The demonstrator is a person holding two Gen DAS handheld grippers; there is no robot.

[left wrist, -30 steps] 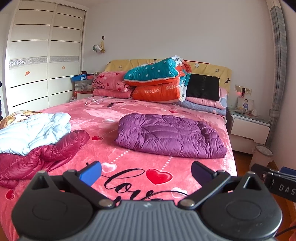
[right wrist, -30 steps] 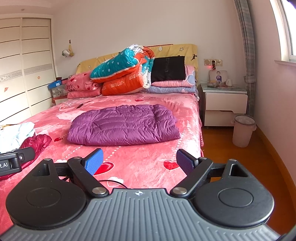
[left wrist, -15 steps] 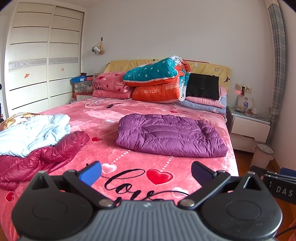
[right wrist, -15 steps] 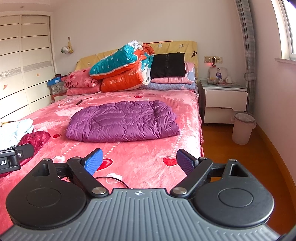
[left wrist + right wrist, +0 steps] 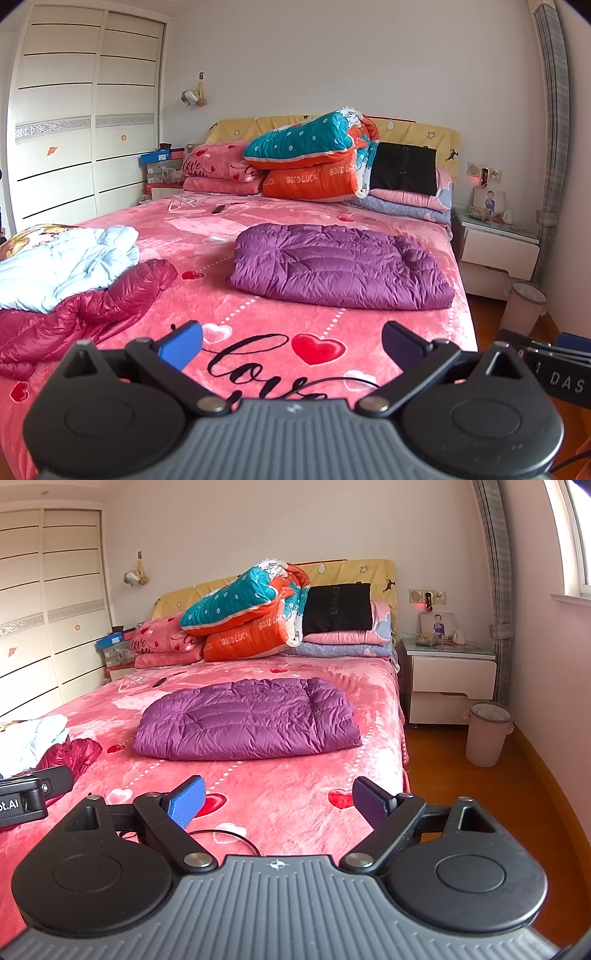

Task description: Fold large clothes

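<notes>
A purple down jacket (image 5: 340, 269) (image 5: 247, 723) lies folded into a flat rectangle in the middle of the pink bed (image 5: 266, 328) (image 5: 295, 797). At the bed's left edge a dark red down jacket (image 5: 85, 317) (image 5: 70, 755) lies crumpled, with a light blue jacket (image 5: 62, 262) (image 5: 33, 738) heaped on it. My left gripper (image 5: 291, 345) hovers open over the foot of the bed, well short of the purple jacket. My right gripper (image 5: 277, 801) is open too, to its right, nothing between its fingers.
Folded quilts and pillows (image 5: 314, 162) are stacked at the headboard. A wardrobe (image 5: 81, 129) stands along the left wall. To the right of the bed are a white nightstand (image 5: 450, 679), a pink bin (image 5: 485, 733) and wooden floor (image 5: 461, 786). A thin black cable (image 5: 225, 836) lies on the blanket.
Both grippers have drifted slightly; the right wrist view has risen and shifted a little right. The jackets lie as before, and both grippers stayed open.
</notes>
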